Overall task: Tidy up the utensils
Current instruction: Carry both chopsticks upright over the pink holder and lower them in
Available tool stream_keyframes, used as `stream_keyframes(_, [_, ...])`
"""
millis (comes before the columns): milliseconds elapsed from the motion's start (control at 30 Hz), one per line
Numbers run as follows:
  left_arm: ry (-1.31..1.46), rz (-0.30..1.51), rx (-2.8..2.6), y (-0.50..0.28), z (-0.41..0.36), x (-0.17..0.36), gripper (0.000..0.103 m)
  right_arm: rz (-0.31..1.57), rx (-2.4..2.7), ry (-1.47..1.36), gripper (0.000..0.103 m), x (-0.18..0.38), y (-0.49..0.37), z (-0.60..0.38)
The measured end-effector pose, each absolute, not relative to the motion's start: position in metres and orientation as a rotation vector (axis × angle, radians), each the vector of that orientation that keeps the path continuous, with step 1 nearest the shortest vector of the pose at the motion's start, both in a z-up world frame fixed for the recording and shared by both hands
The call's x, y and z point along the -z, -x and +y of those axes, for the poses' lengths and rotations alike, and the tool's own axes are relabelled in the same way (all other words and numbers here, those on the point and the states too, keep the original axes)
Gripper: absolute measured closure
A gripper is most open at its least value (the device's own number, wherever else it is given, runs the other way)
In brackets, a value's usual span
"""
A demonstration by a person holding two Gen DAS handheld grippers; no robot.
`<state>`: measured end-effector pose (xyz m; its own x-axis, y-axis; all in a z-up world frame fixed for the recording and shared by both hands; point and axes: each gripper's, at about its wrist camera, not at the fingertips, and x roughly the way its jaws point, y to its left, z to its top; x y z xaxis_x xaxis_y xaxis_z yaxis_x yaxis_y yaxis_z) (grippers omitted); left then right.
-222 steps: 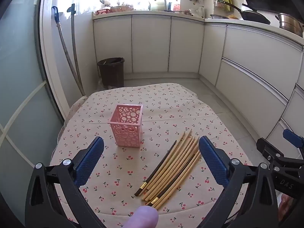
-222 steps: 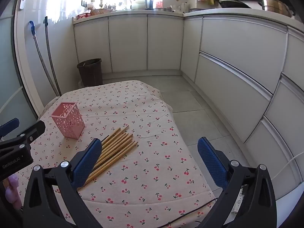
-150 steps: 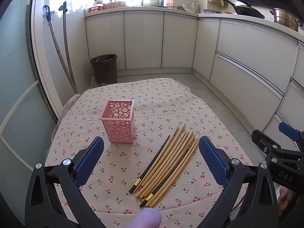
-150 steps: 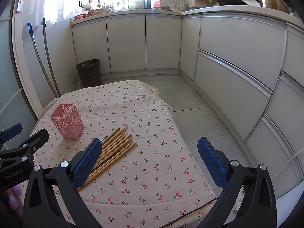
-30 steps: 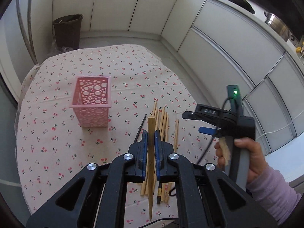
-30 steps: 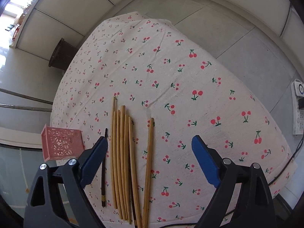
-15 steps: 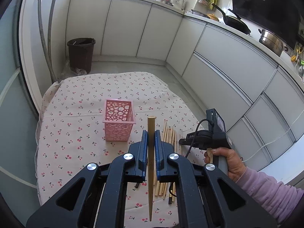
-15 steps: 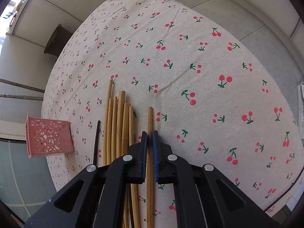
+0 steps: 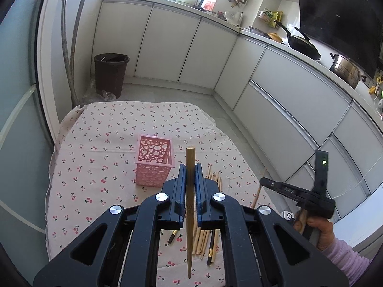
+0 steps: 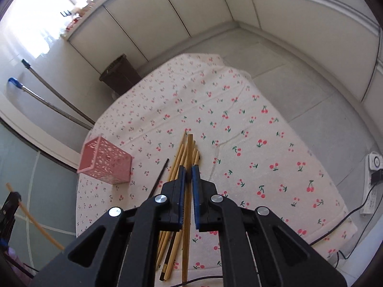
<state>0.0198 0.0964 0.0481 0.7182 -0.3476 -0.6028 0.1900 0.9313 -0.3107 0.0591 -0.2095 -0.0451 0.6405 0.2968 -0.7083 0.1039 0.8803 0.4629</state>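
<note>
Clamped between the blue pads of our left gripper [image 9: 190,167], a pale bamboo chopstick [image 9: 190,205] is running lengthwise along the fingers in the left wrist view, blunt end pointing ahead past the tips and thin end trailing back under the black frame. We are holding it above the cherry-print tablecloth [image 9: 95,157], with the pink perforated plastic basket [image 9: 154,160] standing upright just ahead and left of the tips. More bamboo chopsticks [image 9: 210,229] are lying in a loose bundle beneath. At the right edge our right hand [image 9: 318,232] is gripping the other tool's handle.

In the right wrist view, our right gripper [image 10: 188,171] is pinching a second bamboo chopstick [image 10: 188,205], its long axis also along the fingers, square end pointing forward. It is crossing over the bundle on the cloth, with the pink basket off to the left. At the far left, the first chopstick is slanting in the left tool.
</note>
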Motion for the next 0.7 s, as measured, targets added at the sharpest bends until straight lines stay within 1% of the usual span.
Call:
stream_keyframes(300, [0.304,0.645,0.239,-0.019,0.105,-0.067,0.097,0.655,-0.167,-0.449,0.097,-0.033,-0.005,-0.233])
stream_keyframes(467, [0.345,0.599,0.19,-0.035,0.11,-0.091,0.097,0.552,-0.191,-0.457,0.097,-0.081,-0.013,-0.243])
stream_keyframes(700, [0.372,0.464,0.111,-0.066,0.116,-0.14,0.097,0.433,-0.293,-0.477,0.097,-0.137,-0.045,-0.231])
